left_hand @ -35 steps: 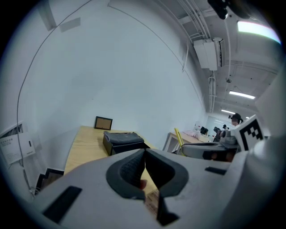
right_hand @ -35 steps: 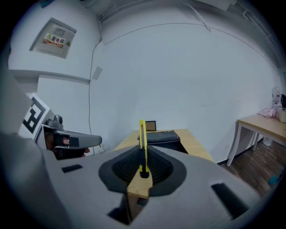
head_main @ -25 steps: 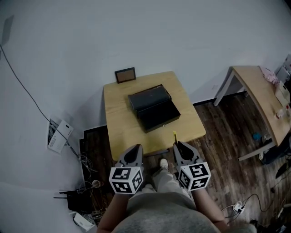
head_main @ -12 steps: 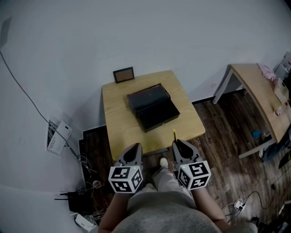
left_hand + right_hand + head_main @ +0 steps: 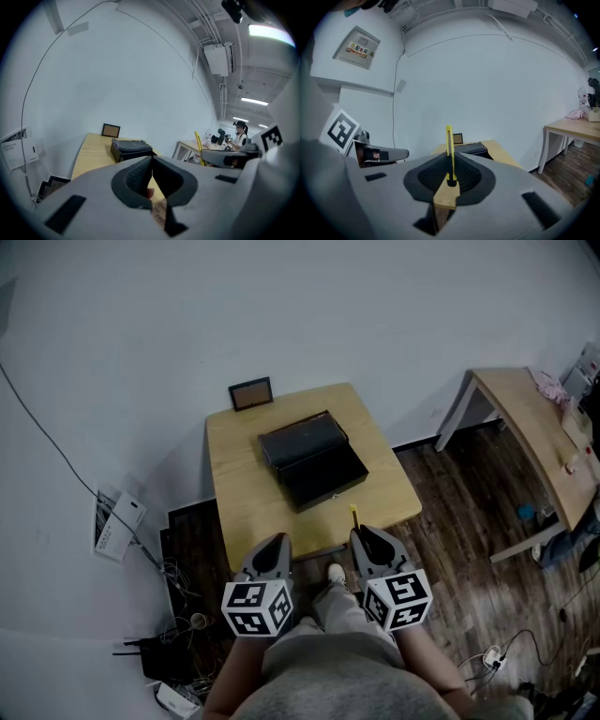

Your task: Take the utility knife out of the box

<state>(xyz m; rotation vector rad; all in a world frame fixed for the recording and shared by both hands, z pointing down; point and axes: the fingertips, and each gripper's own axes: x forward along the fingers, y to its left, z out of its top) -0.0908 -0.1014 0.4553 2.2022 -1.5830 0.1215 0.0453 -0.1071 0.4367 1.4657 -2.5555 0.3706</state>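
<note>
Small frame (image 5: 250, 393) at back edge of wood table (image 5: 239, 488), 2nd desk (image 5: 525, 413) to right, cables (image 5: 180, 622) on floor left.

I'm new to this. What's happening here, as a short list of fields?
Right gripper: shut on the yellow utility knife, which sticks up past the jaws
Left gripper: shut, nothing in it
Box: black, open, on the wooden table
Knife: out of the box
Also: small frame at the table's far edge
</note>
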